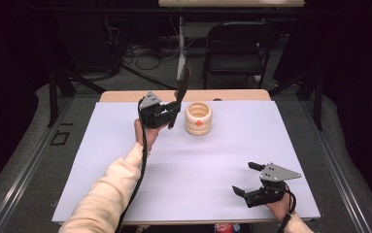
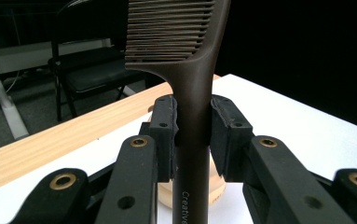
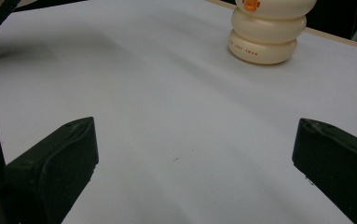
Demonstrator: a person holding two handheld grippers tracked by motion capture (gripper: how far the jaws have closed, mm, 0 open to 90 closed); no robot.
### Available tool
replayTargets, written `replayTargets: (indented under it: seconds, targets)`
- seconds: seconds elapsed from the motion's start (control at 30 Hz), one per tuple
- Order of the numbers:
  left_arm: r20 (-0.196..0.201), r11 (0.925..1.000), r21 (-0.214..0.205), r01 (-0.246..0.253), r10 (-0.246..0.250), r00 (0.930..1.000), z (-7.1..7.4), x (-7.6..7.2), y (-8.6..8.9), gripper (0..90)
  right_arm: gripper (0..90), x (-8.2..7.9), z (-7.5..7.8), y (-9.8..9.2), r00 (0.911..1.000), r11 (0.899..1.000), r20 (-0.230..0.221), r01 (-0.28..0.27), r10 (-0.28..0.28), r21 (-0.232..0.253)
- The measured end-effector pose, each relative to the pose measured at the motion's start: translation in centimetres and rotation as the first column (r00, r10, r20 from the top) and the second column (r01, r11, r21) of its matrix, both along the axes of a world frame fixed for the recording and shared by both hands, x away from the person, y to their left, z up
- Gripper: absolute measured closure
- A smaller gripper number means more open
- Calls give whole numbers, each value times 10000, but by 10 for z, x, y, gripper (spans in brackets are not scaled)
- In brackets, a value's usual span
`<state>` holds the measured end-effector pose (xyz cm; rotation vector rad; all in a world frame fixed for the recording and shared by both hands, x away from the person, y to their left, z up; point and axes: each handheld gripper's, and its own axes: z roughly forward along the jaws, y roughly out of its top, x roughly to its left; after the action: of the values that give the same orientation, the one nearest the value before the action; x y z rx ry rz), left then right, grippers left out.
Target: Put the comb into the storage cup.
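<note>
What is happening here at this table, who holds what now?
A person works with a gripper in each hand. The left gripper is clamped on the handle of a dark comb, teeth end pointing up, just left of a cream ribbed holder. The right gripper rests near the white table's front edge, jaws wide open and empty.

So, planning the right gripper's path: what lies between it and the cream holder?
Nothing: bare white table between the right gripper and the cream holder, as the right gripper view shows.

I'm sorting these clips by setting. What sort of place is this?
Probably a recording lab or studio, not a home: black curtains around a white-covered table, loose cables on the floor, and a folding chair behind.
</note>
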<state>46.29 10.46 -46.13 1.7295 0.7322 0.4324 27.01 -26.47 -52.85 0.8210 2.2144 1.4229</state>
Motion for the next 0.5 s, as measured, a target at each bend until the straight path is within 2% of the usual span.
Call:
replayTargets:
  seconds: [0.17, 0.5]
  targets:
    - [28, 10000, -30, -1, 1, 10000, 0, 4, -6, 723, 0, 0, 0, 0, 10000, 10000, -10, 15, -15, 23]
    - [112, 9996, 248, 124, -127, 9999, 3, 11, -12, 722, 0, 0, 0, 0, 10000, 10000, -9, -3, 3, 0]
